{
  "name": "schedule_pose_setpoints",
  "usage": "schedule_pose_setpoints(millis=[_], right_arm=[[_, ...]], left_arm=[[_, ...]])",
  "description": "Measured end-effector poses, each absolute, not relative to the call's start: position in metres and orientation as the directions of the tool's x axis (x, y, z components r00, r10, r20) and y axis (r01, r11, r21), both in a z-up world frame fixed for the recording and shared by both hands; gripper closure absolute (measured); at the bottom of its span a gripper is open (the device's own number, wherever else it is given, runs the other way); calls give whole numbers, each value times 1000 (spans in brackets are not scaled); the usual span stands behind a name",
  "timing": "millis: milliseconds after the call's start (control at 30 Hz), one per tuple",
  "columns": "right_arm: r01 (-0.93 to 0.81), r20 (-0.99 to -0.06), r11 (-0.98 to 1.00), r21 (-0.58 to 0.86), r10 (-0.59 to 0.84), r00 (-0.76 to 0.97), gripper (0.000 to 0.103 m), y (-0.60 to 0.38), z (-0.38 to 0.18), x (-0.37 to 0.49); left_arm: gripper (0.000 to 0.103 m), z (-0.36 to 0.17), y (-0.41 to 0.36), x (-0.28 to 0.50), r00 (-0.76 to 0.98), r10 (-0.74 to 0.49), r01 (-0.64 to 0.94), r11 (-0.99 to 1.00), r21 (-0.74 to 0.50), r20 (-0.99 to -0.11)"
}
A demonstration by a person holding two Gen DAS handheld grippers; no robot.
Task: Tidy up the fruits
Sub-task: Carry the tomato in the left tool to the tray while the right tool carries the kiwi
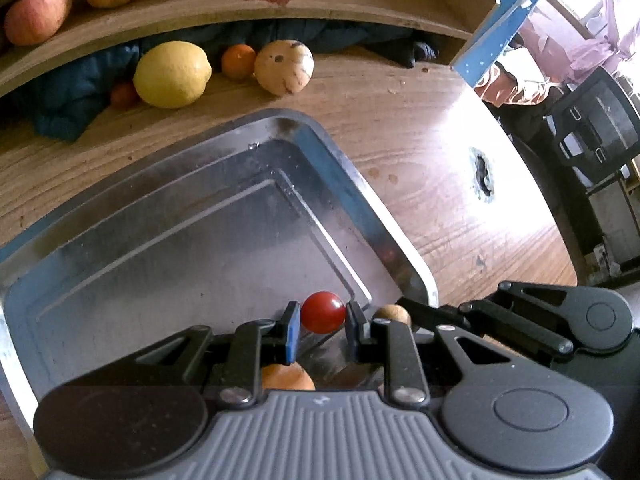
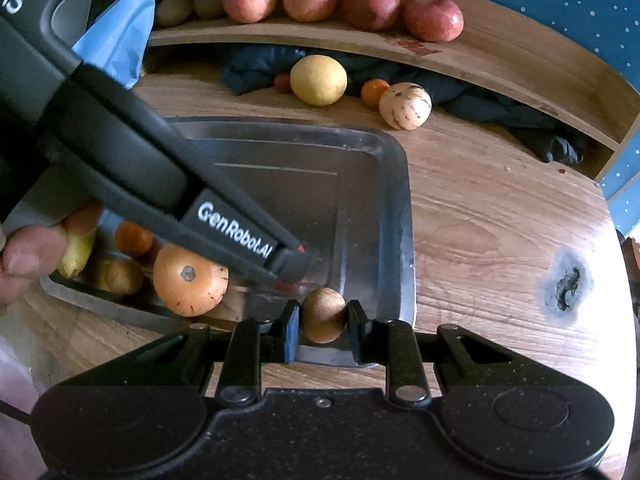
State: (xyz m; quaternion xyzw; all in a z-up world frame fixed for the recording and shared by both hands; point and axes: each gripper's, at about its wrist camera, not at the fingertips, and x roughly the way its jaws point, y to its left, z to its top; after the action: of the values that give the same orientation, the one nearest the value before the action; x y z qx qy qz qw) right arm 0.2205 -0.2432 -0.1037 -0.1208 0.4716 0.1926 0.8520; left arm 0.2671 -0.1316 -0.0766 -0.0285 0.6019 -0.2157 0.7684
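Steel tray (image 1: 224, 152) beneath both steeply down-tilted hand-held grippers, each pinching fruit

The tray (image 1: 224, 184) was brushed, reflective metal; the surface (image 1: 400, 128) around it was grained, glossy wood. On the tray, the cherry tomato (image 1: 322, 312) shone smooth between matt black plastic tool fingers (image 1: 289, 330).

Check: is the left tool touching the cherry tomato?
Touching. The left wrist view shows the left tool with both pads pressed against the cherry tomato.
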Motion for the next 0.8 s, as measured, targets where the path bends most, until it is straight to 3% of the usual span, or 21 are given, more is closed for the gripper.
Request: schedule_pose_setpoints(millis=[667,800], right_arm=[[-444,-852,895,-44,198,484,73,-245,-109,220],[-444,-846,895,-46,202,493,69,-247,-107,216]], left_arm=[[76,-74,-135,257,198,-329,317,913,-257,-923],[64,-69,-133,254,213,-328,307,917,-256,-920]])
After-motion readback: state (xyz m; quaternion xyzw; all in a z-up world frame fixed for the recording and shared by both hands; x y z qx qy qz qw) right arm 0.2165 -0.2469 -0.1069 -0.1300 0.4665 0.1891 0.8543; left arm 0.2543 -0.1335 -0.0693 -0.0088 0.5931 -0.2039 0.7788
